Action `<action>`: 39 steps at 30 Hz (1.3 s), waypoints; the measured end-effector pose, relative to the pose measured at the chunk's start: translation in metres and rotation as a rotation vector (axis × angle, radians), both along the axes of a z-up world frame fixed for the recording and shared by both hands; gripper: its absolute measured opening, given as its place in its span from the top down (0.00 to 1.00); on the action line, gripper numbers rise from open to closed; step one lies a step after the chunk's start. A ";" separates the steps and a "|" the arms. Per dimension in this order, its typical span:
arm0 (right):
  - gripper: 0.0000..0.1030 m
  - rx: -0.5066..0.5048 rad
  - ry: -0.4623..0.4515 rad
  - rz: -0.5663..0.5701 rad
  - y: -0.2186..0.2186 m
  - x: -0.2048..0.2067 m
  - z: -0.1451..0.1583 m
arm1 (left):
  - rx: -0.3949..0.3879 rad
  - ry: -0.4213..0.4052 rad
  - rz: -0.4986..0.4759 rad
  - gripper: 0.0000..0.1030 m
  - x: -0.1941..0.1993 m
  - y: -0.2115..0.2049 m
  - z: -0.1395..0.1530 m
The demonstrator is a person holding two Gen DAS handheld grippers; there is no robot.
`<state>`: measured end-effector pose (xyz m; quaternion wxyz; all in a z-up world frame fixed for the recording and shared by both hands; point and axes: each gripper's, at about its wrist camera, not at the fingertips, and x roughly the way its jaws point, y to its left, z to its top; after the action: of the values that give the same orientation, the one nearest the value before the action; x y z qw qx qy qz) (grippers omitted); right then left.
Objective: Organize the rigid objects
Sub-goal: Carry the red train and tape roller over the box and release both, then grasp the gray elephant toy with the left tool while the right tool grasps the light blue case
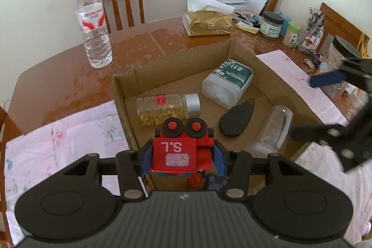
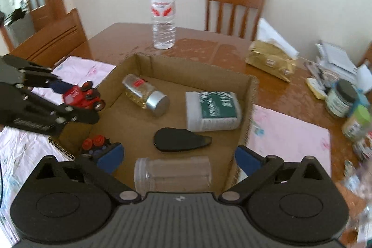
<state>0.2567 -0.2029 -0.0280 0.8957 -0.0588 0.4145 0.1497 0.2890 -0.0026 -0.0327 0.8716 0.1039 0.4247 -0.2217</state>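
My left gripper is shut on a red wooden toy car with black wheels, held above the near-left corner of an open cardboard box. It shows in the right wrist view too. My right gripper is open and empty over the box's near edge, just above a clear plastic jar lying on its side. In the box lie a glass jar with a silver lid, a white bottle with a green label, a black flat oval object and a small toy with red and purple parts.
The box sits on a wooden table with pink cloths either side. A water bottle stands behind it. A gold tissue pack, jars and papers crowd the far right. Chairs surround the table.
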 end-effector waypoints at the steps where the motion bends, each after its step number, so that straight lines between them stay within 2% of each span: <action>1: 0.00 -0.005 0.001 -0.017 -0.002 -0.004 0.001 | 0.003 0.001 -0.007 0.51 0.003 -0.002 -0.001; 5: 0.00 -0.002 0.016 -0.084 -0.011 -0.019 0.002 | 0.049 0.013 -0.022 0.51 0.015 -0.012 -0.012; 8: 0.00 0.010 0.043 -0.121 -0.018 -0.031 -0.002 | 0.043 0.032 -0.022 0.51 0.022 -0.012 -0.018; 11: 0.00 -0.005 0.065 -0.149 -0.022 -0.041 -0.009 | 0.039 0.006 0.001 0.50 0.029 -0.009 -0.016; 12: 0.00 -0.008 0.073 -0.154 -0.023 -0.043 -0.010 | 0.037 -0.010 0.016 0.44 0.030 -0.008 -0.015; 13: 0.00 -0.014 0.080 -0.159 -0.024 -0.046 -0.012 | 0.036 -0.025 0.034 0.24 0.031 -0.006 -0.013; 15: 0.00 -0.029 0.091 -0.172 -0.025 -0.050 -0.016 | 0.038 -0.059 0.064 0.05 0.028 -0.004 -0.009; 17: 0.00 -0.035 0.102 -0.178 -0.025 -0.054 -0.020 | 0.029 -0.092 0.063 0.05 0.022 -0.002 -0.004; 28: 0.00 -0.046 0.155 -0.168 -0.019 -0.070 -0.044 | 0.040 -0.093 0.113 0.05 -0.022 0.010 0.005; 34: 0.00 -0.089 0.177 -0.069 -0.014 -0.084 -0.063 | 0.039 -0.098 0.179 0.03 -0.054 0.016 0.008; 39: 0.00 -0.167 0.195 0.012 -0.015 -0.093 -0.083 | 0.041 -0.050 0.233 0.03 -0.078 0.013 -0.006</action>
<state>0.1636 -0.2175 -0.1112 0.8424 -0.1209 0.5101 0.1249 0.2110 0.0108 -0.0390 0.8994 0.0771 0.4167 -0.1077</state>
